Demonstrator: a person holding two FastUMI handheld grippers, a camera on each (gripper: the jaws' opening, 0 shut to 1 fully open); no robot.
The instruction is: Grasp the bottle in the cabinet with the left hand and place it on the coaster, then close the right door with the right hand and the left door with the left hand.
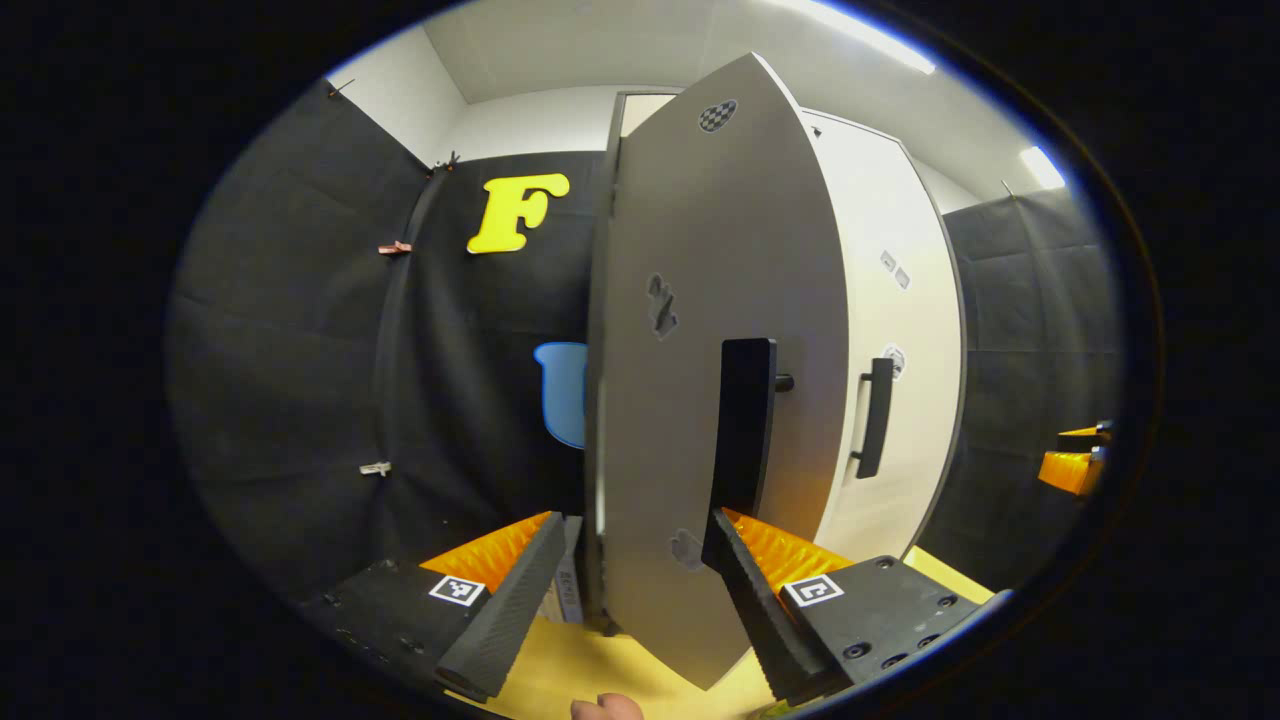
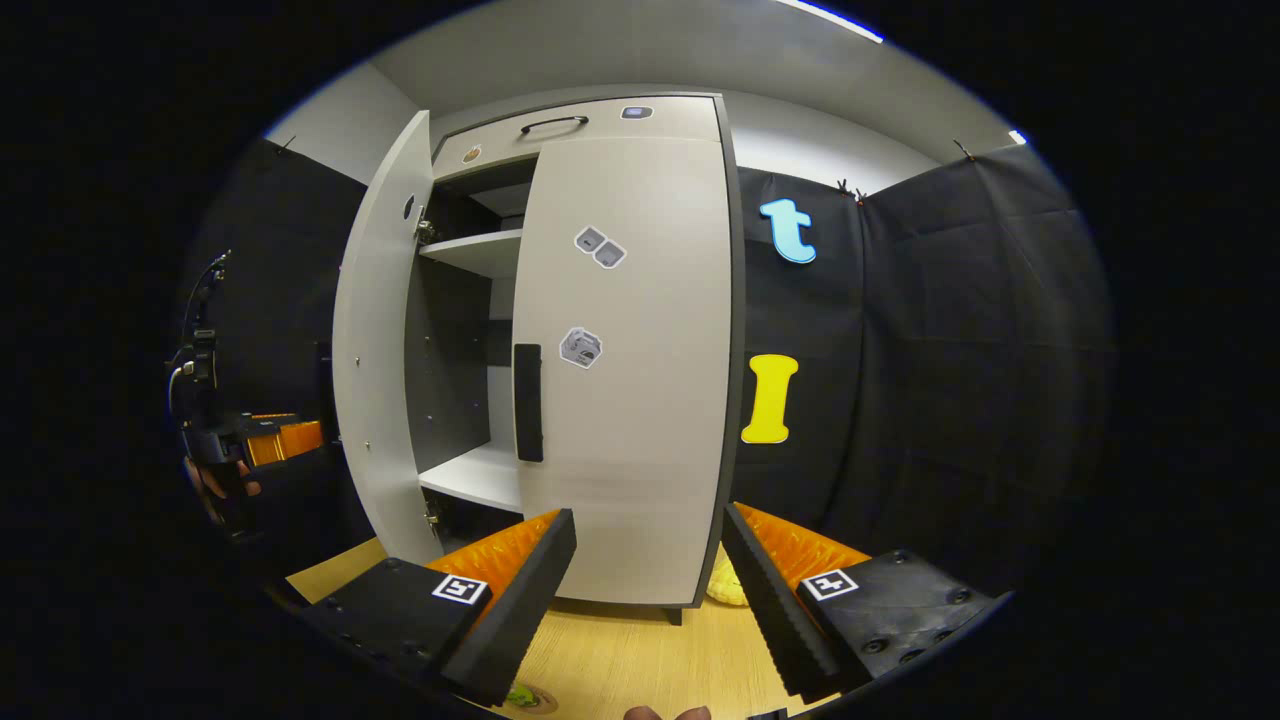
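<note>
The cabinet's left door (image 1: 700, 300) stands open, its outer face close in front of my left gripper (image 1: 635, 530). That gripper is open, one finger on each side of the door's lower part, just below the black handle (image 1: 745, 420). Whether a finger touches the door I cannot tell. The right door (image 2: 640, 350) is shut, its handle (image 2: 527, 400) at mid height. My right gripper (image 2: 650, 520) is open, holds nothing and hangs a short way before the right door. A round coaster (image 2: 527, 698) with a bit of green on it peeks in at the bottom edge.
Through the gap beside the open left door (image 2: 375, 350) I see bare shelves (image 2: 480, 475). A hand holds the left gripper (image 2: 270, 440) beyond that door. Something yellow (image 2: 725, 585) lies by the cabinet's foot on the wooden table (image 2: 620, 640). Black cloth walls surround the booth.
</note>
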